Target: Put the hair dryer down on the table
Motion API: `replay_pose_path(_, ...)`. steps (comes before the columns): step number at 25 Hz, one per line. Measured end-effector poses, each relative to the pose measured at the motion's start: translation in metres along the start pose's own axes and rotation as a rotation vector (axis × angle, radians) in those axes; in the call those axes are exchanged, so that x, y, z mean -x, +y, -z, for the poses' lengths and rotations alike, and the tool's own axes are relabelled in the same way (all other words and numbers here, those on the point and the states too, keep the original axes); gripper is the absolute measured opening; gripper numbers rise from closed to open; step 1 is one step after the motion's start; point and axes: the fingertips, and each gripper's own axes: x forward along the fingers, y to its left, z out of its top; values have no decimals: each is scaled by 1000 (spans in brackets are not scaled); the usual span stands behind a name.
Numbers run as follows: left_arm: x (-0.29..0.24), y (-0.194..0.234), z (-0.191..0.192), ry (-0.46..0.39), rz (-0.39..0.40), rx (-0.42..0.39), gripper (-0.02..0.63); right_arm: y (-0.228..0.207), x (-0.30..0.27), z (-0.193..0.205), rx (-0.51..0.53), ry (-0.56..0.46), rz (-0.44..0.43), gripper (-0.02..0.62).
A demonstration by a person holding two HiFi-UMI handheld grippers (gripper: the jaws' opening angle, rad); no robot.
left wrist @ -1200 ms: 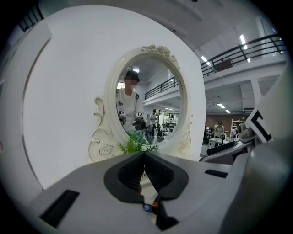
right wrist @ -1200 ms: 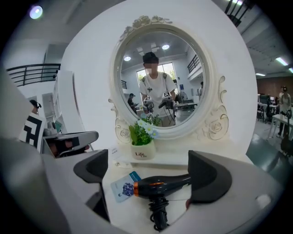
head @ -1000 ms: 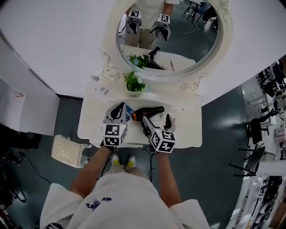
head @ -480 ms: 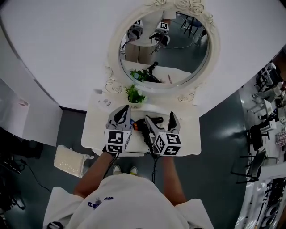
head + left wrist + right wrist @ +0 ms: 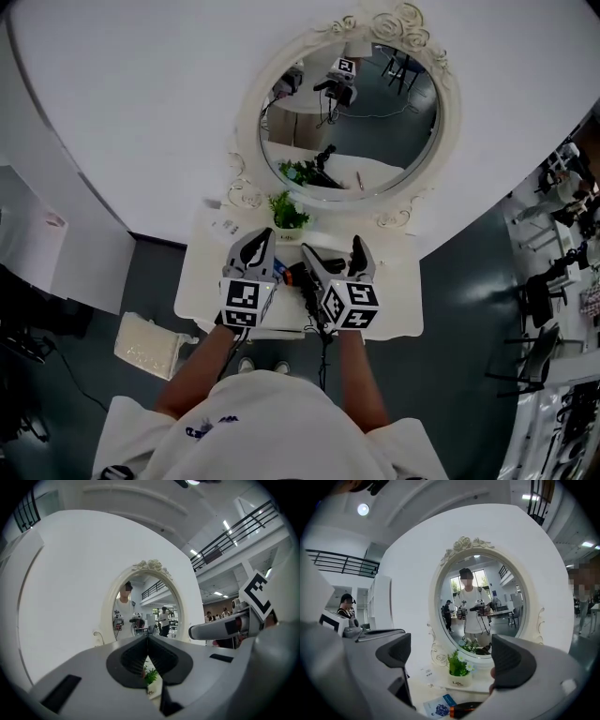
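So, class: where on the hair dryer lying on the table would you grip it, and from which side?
Probably the handle. The hair dryer lies flat on the table, its slim handle seemingly pointing at the near edge, narrower than the barrel. Come from above with the open right gripper, which is nearest.

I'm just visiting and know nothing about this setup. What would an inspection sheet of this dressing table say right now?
Surface: small white table against the wall.
Job's things: hair dryer appears to lie on the table.
Clutter: potted plant, blue packet, paper slip.
Grippers: left hand-held gripper jaws together, nothing between; right hand-held gripper jaws wide apart, gripping nothing.
Cables: dark cord hangs below the table's front edge.
Surroundings: ornate oval mirror, pale box on the floor.
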Motion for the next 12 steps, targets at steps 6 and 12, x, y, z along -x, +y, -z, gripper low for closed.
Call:
replay_pose_path(6,3,7,-2,0,-3,-3,11,22,-6,-5,31,0,-55,483)
replay_pose_path(12,5,12,-7,-13,-4,-3,9,35,-8,-10,72,-20,-69,351)
